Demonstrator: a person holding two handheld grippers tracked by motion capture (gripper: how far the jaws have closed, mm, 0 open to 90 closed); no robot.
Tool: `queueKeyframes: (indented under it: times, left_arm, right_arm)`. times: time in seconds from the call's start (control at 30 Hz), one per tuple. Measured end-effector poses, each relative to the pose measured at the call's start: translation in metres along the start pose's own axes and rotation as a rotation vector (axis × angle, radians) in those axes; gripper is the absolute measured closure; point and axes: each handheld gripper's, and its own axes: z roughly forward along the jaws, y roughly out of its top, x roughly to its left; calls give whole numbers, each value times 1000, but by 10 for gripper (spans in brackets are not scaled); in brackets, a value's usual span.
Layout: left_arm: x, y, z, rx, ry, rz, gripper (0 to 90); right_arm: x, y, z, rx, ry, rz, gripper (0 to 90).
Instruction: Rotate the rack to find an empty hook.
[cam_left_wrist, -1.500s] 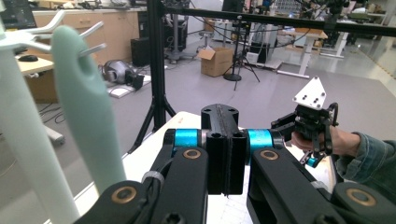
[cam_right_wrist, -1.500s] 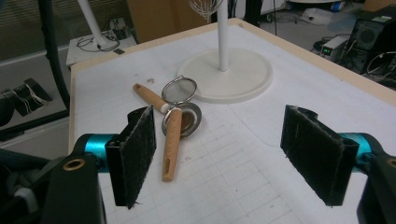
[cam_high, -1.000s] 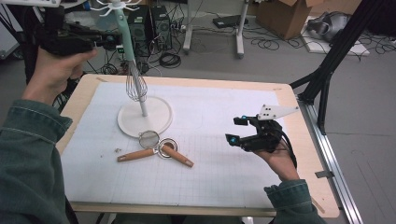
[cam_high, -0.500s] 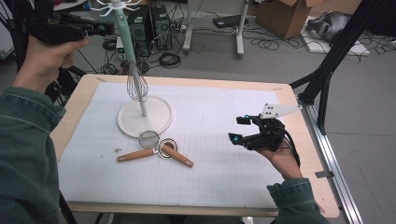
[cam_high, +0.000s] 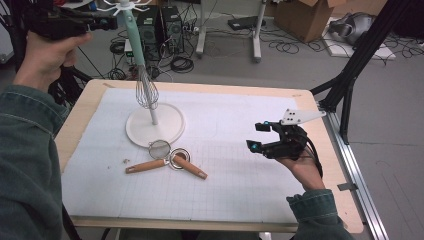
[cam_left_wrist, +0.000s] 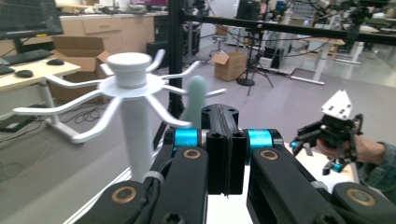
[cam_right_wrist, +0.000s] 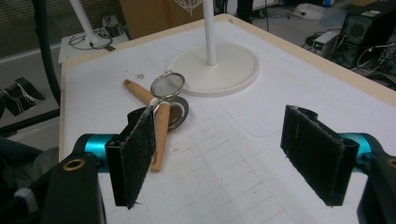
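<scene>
Whisk (cam_high: 146, 90) on stand (cam_high: 155, 125), strainers (cam_high: 167, 159) before it.

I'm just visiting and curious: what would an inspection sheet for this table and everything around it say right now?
Surface: white gridded mat on a wooden table.
Job's things: whisk hanging on a white hook stand; two wooden-handled utensils, a small strainer and a measuring spoon, lying crossed.
Clutter: small crumbs beside the strainer handle.
Grippers: left hand-held gripper raised by the stand's top, jaws together; right hand-held gripper over the mat, jaws apart, nothing in them.
Cables: tangled on the floor.
Surroundings: cardboard box, computer towers.
</scene>
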Motion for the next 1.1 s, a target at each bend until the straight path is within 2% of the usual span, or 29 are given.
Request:
queueKeyframes:
  times: [0.33, 0.57, 0.7, 0.93, 1.1]
  left_arm:
    - [11, -3, -1, 9, 22, -7, 897]
    - [15, -3, -6, -18, 85, -21, 897]
    - [17, -4, -8, -18, 81, -25, 897]
    - [0, 0, -13, -17, 31, 4, 897]
    - [-15, 1, -15, -23, 17, 25, 896]
  right_arm:
    - [0, 0, 0, 5, 5, -7, 258]
    - [-1, 1, 2, 10, 6, -11, 258]
    - [-1, 2, 4, 19, 11, -17, 258]
    - [-3, 4, 6, 25, 12, -15, 257]
    - [-4, 5, 8, 20, 13, -24, 258]
